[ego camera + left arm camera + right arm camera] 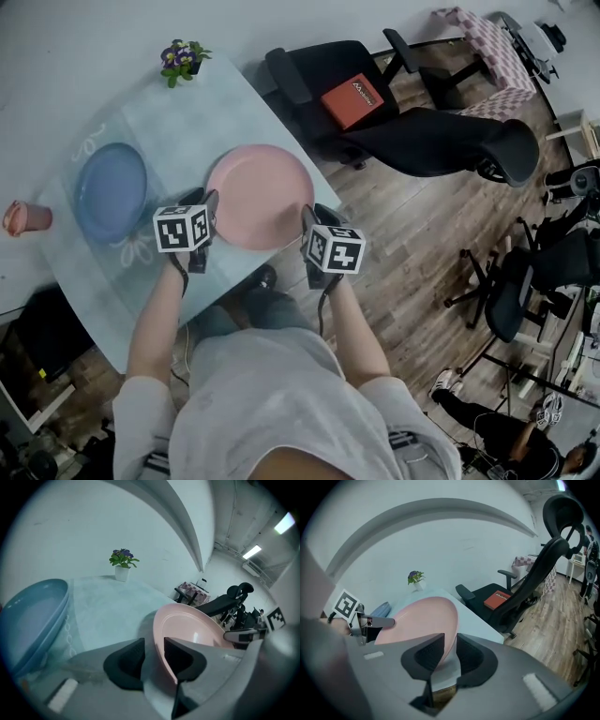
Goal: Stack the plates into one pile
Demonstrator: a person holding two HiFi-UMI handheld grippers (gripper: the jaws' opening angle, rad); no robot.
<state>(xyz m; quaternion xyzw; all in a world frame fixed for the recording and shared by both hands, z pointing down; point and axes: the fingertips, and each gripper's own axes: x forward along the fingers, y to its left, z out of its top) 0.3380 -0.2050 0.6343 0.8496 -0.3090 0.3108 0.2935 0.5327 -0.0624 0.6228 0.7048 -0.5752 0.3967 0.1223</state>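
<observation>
Pink first: found the pink plate [261, 195] lying flat on the pale table [178, 117], close to that table's near right edge. Found the blue plate [111, 192] flat on the same table, to the left of the pink plate and apart from it; not yet stacked. Located the left gripper [203, 201] at the pink plate's left rim and the right gripper [312, 218] at its right rim, each pointed down toward the table. Confirmed in the left gripper view parted jaws with the pink rim standing between the pads [126, 660]; saw a clear gap at the left pad and no squeeze. Confirmed in the right gripper view likewise parted jaws with the rim of the same plate between the pads [424, 656]; saw no clamping. Noted a small potted plant [182, 60] with purple flowers at the table's far corner. Noted a pink cup [26, 217] beyond the blue plate, at the left edge of the head view. Logged black office chairs [441, 141] on the wooden floor to the right, with a red box [353, 98] on one seat.
</observation>
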